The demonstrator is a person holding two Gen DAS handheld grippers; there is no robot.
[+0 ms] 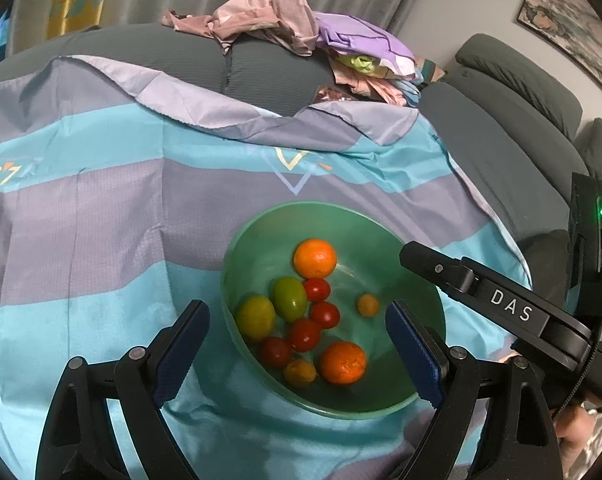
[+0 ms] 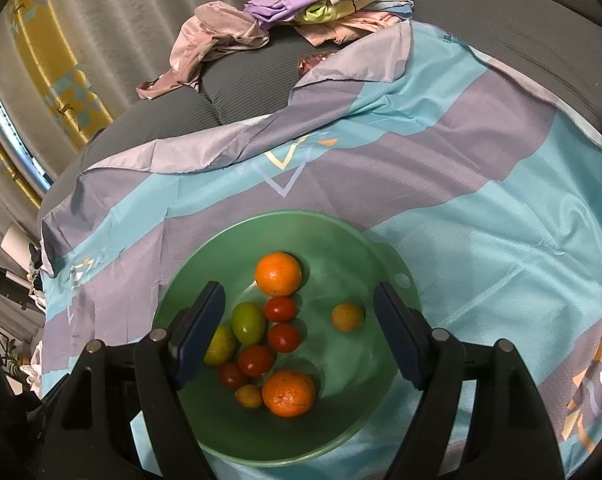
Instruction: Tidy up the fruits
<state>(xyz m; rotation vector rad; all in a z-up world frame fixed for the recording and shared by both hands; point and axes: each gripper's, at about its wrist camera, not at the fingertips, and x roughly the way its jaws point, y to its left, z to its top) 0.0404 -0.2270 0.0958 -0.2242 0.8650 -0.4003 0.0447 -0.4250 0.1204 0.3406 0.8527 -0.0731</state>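
A green bowl [image 1: 257, 228] [image 2: 385, 256] sits on a striped cloth. Inside lie two oranges [image 1: 315, 259] [image 2: 278, 274], several red tomatoes [image 1: 304, 334] [image 2: 283, 337], two green-yellow fruits [image 1: 289, 298] [image 2: 248, 323] and two small yellow-orange fruits [image 1: 367, 305] [image 2: 347, 317]. My left gripper [image 1: 297, 306] hovers open over the bowl's near left side, with nothing between its blue pads. My right gripper [image 2: 299, 294] also hangs open above the bowl, touching no fruit. The right gripper's black casing [image 1: 509, 308] reaches in from the right in the left wrist view.
The turquoise and lilac cloth [image 1: 101, 220] [image 2: 481, 220] covers a grey sofa [image 1: 269, 68] [image 2: 521, 8]. A pile of crumpled clothes [image 1: 301, 28] [image 2: 301, 12] lies at the back. Curtains hang behind. A hand [image 1: 573, 432] shows at the lower right.
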